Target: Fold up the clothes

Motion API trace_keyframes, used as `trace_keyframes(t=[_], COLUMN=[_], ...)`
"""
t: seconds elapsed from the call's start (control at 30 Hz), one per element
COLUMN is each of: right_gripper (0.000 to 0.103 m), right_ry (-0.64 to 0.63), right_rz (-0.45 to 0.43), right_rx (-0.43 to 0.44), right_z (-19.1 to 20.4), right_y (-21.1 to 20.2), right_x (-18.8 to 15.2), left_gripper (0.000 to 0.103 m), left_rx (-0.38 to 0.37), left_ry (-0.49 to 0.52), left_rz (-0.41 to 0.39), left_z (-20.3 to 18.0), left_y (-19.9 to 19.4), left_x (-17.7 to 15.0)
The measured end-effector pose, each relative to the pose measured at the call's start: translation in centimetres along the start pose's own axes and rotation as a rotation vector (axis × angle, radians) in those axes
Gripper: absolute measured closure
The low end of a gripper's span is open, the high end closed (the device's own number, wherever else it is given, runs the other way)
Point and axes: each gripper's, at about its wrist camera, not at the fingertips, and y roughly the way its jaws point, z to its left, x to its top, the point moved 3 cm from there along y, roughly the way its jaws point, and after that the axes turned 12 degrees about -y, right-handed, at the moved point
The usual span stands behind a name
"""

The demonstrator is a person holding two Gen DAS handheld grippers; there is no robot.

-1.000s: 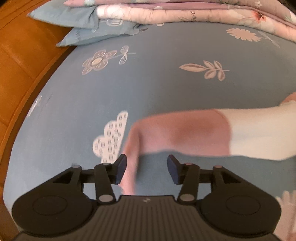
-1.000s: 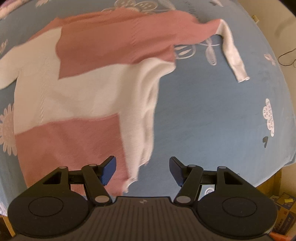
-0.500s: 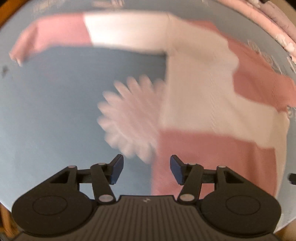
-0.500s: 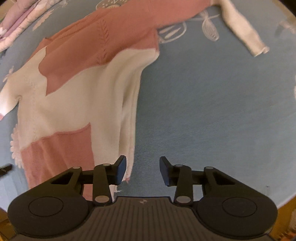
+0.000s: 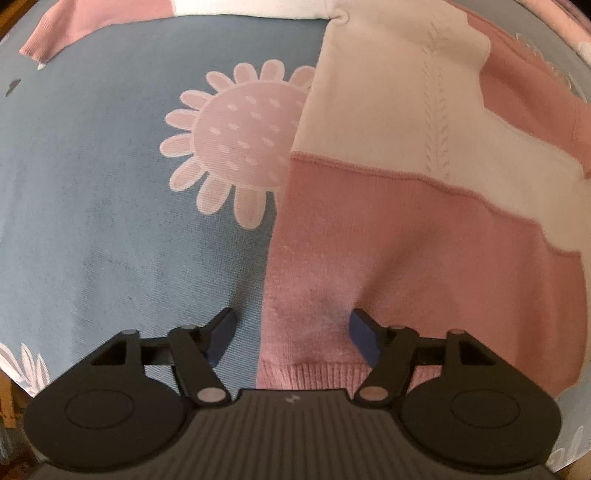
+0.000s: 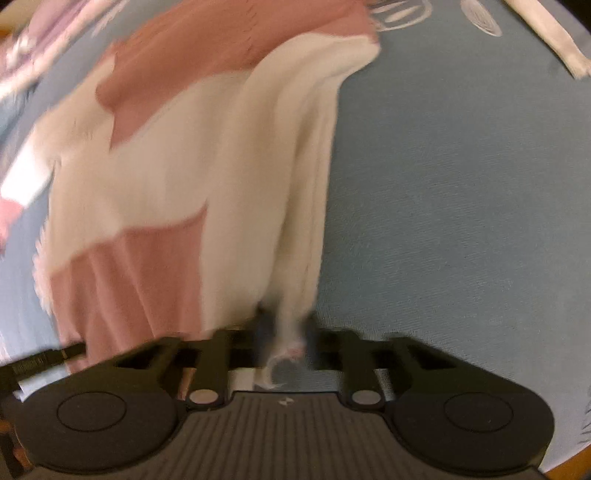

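Observation:
A pink and white block-knit sweater (image 5: 406, 240) lies spread on a blue printed bedsheet (image 5: 110, 221). My left gripper (image 5: 291, 325) points straight down over the sweater's pink hem corner. Its jaws are opening, one finger on the sheet and the other on the knit, with the corner lying loose between them. In the right wrist view the sweater (image 6: 166, 184) is blurred. My right gripper (image 6: 286, 328) is closing, and its pads pinch the white lower corner, which bunches up between them. One sleeve (image 5: 74, 26) stretches to the upper left, the other (image 6: 546, 33) to the upper right.
A large pink sunflower print (image 5: 236, 144) marks the sheet beside the sweater. A folded pinkish quilt (image 6: 22, 48) lies at the far edge of the bed. Bare sheet (image 6: 443, 221) runs to the right of the sweater, as far as the wooden bed edge (image 6: 565, 469).
The left gripper swung from the pink sleeve to the hem corner, came lower, and its jaws widened. The right gripper sank to the white corner and its jaws closed onto it.

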Motion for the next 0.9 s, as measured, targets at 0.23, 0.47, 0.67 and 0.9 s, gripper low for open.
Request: trace_keyframes(t=[0.23, 0.47, 0.67, 0.9], right_gripper=[0.09, 0.091, 0.083, 0.048], right_ry=[-0.016, 0.013, 0.057, 0.058], right_rz=[-0.019, 0.001, 0.075, 0.007], right_rx=[-0.07, -0.177, -0.208, -0.184], right_z=[-1.2, -4.8, -6.8, -7.3], right_y=[-4.6, -7.8, -5.5, -5.8], right_x=[-0.3, -1.2, -2.0, -3.1], left_gripper=[0.027, 0.024, 0.023, 0.023], left_rx=[-0.003, -0.009, -0.018, -0.049], left_ry=[0.025, 0.045, 0.058, -0.027], left_rz=[0.0, -0.003, -0.005, 0.021], left_z=[0.4, 0.9, 1.4, 3.6], left_y=[-0.1, -0.2, -0.5, -1.1], left_x=[0.3, 0.5, 0.6, 0.1])
